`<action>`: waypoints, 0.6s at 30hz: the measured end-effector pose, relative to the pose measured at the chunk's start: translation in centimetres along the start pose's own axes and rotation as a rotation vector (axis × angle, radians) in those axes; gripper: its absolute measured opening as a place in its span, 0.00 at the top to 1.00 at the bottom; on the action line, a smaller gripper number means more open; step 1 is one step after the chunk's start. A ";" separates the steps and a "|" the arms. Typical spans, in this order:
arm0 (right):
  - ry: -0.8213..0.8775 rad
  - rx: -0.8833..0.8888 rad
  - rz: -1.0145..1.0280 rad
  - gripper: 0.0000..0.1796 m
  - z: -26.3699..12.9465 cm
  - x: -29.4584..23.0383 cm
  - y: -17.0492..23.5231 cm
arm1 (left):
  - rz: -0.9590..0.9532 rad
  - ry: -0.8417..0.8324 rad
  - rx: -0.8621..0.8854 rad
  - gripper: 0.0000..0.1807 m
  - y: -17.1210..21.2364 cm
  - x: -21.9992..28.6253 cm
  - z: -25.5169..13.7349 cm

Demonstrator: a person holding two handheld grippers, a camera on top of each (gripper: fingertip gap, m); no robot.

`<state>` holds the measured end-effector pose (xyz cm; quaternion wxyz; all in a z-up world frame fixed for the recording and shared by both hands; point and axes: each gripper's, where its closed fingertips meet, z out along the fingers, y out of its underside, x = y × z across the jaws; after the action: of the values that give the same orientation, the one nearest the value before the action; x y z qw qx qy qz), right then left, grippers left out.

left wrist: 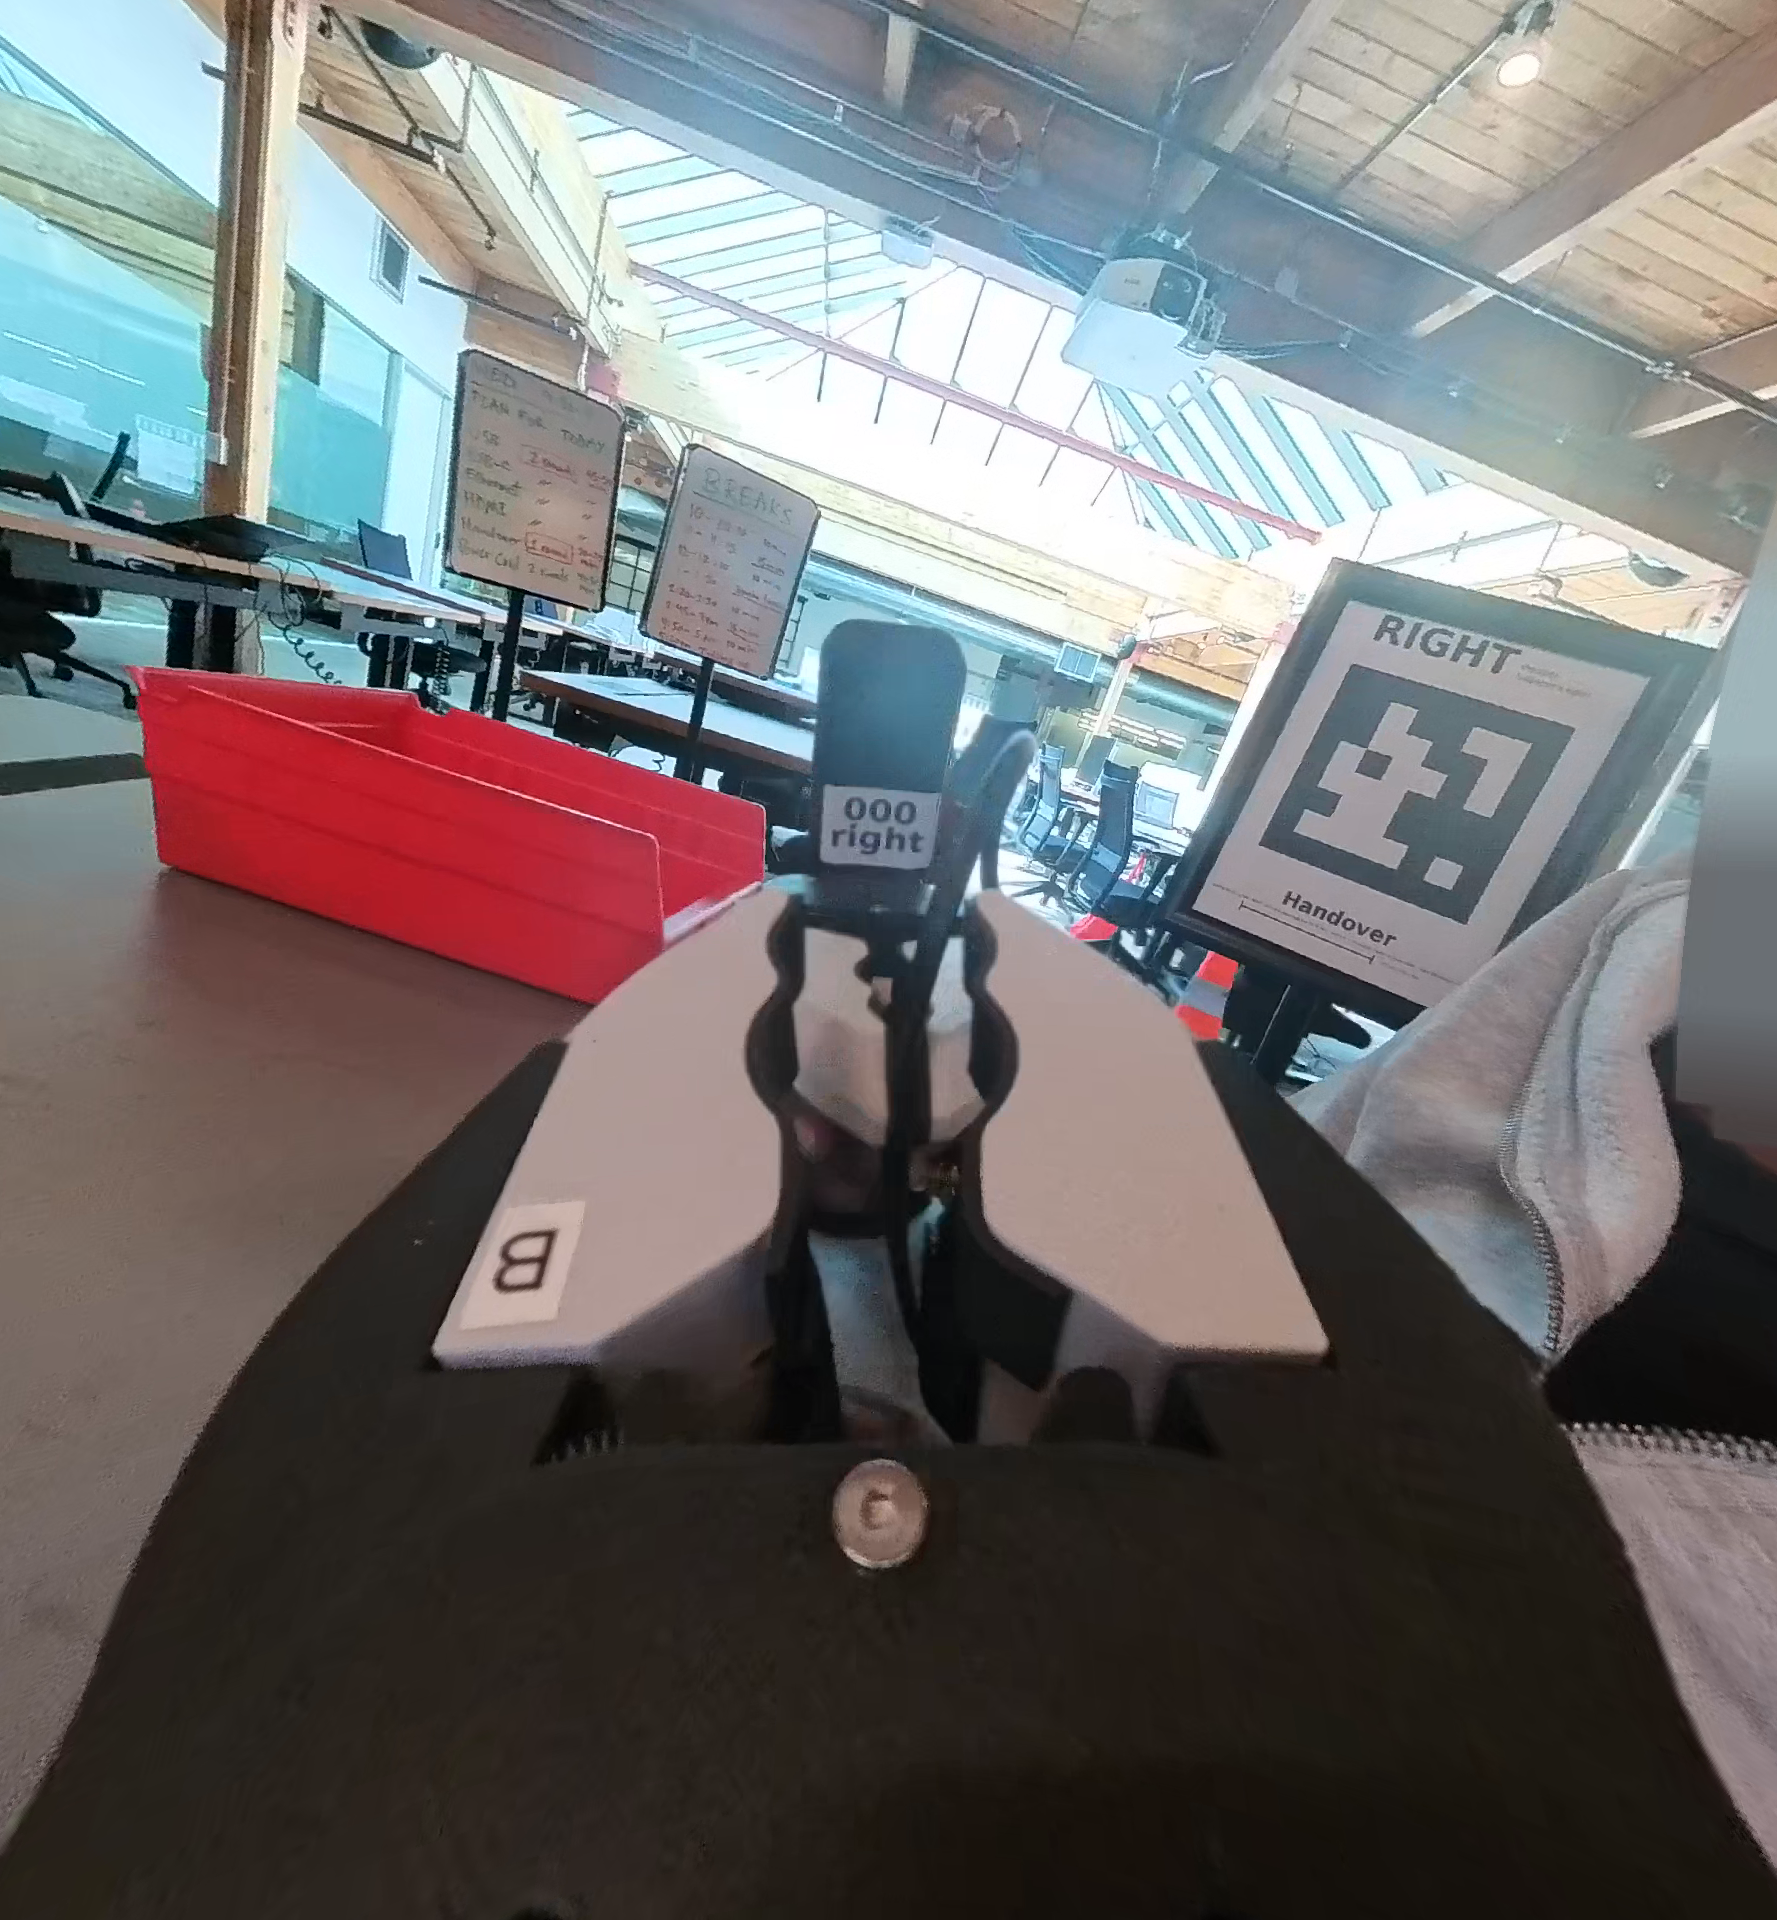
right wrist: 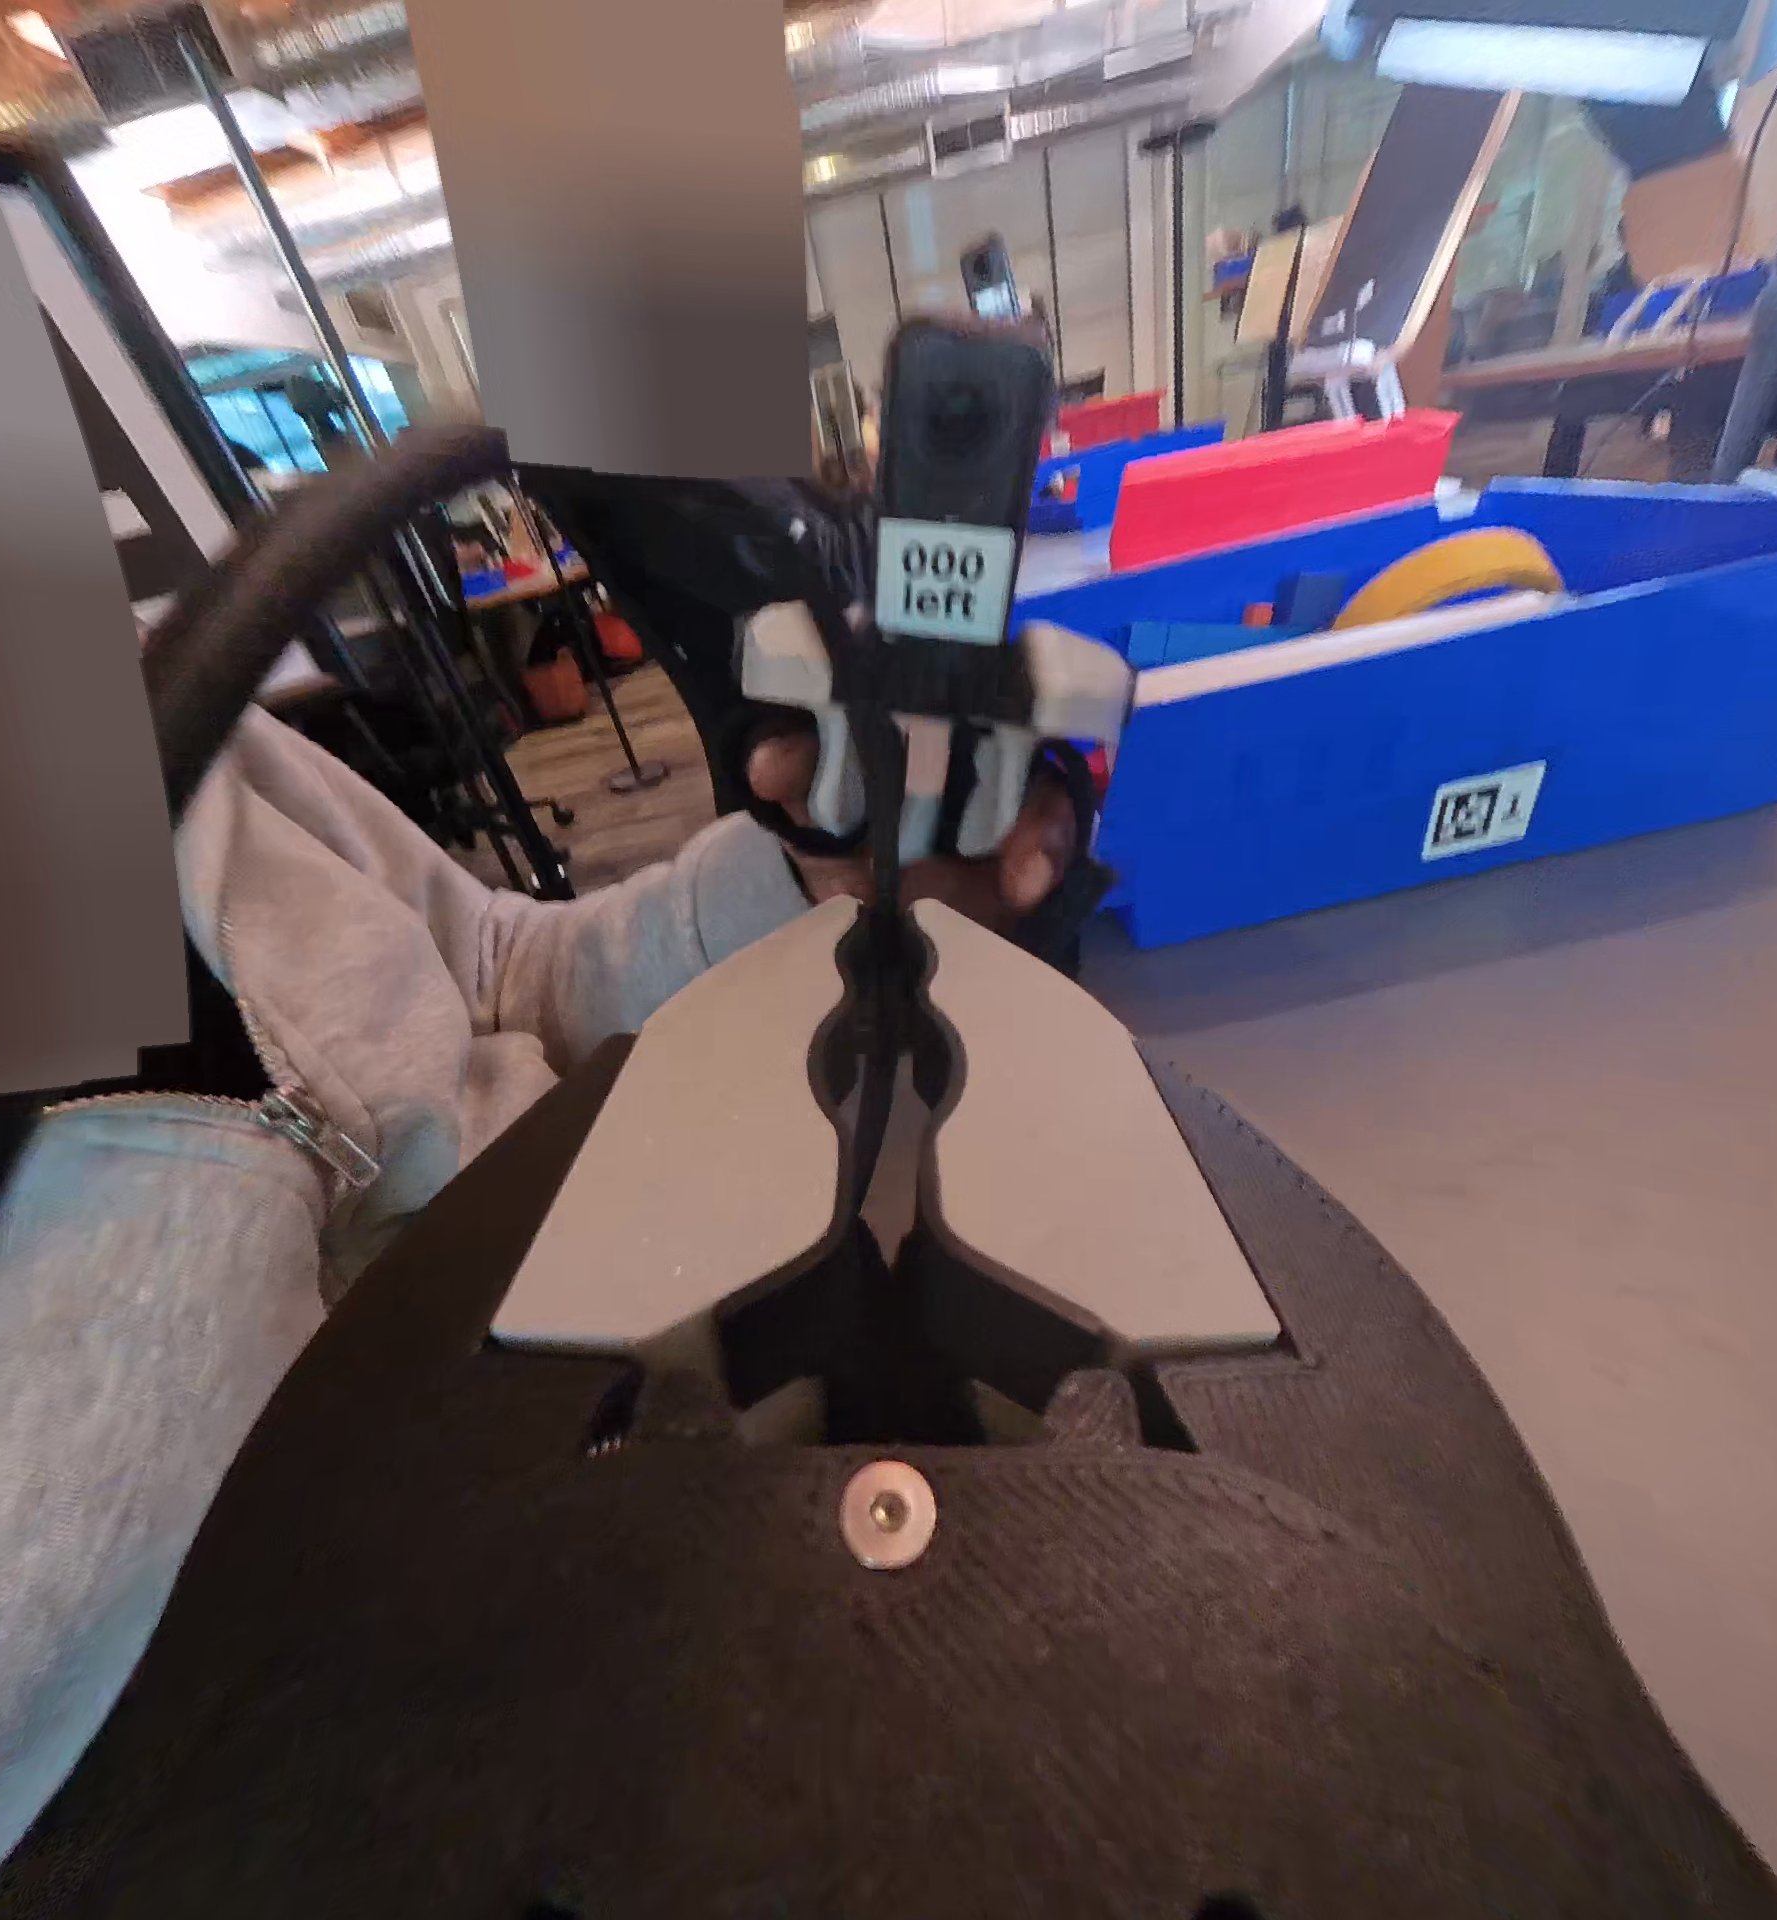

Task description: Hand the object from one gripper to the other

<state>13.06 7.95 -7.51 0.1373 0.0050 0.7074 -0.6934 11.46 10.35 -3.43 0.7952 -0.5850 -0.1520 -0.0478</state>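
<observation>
The object is a thin black cable (right wrist: 871,1091). My right gripper (right wrist: 886,916) is shut on it, and the cable runs up out of the tips toward my left gripper (right wrist: 910,810), which faces it close by. In the left wrist view my left gripper (left wrist: 879,914) is open. The cable (left wrist: 899,1049) and the grey tips of my right gripper (left wrist: 889,1081) sit in the gap between its fingers. A thicker black cord (right wrist: 240,603) arches at the left; I cannot tell whether it is the same cable.
A red bin (left wrist: 396,821) stands on the dark table (left wrist: 136,1143) to the left. A framed marker sign (left wrist: 1424,779) stands at the right. A blue bin (right wrist: 1383,748) holds a yellow tape roll (right wrist: 1455,571). A person's grey sleeve (right wrist: 344,987) is beside the grippers. The gap from one gripper's tips to the other's is roughly 4 centimeters.
</observation>
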 end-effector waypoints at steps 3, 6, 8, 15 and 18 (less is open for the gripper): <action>-0.004 0.122 -0.004 0.97 -1.0 -0.2 -2.0 | -0.013 -0.002 -0.061 0.79 1.0 -0.1 0.3; 0.044 0.208 -0.040 0.97 -2.2 0.2 -3.6 | 0.007 0.007 -0.174 0.79 2.9 0.2 0.8; 0.058 0.257 -0.068 0.97 -2.7 0.0 -4.4 | 0.029 0.007 -0.251 0.80 4.3 0.2 1.1; 0.080 0.309 -0.107 0.96 -2.7 -0.5 -5.3 | 0.099 -0.001 -0.279 0.98 4.7 0.2 1.1; 0.067 0.258 -0.018 0.80 -2.4 0.4 -4.2 | 0.085 -0.001 -0.168 0.98 2.7 0.2 0.7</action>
<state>11.42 10.05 -3.51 0.1053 0.0395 0.6166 -0.7792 12.22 11.90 -5.69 0.7447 -0.6554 -0.1231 -0.0263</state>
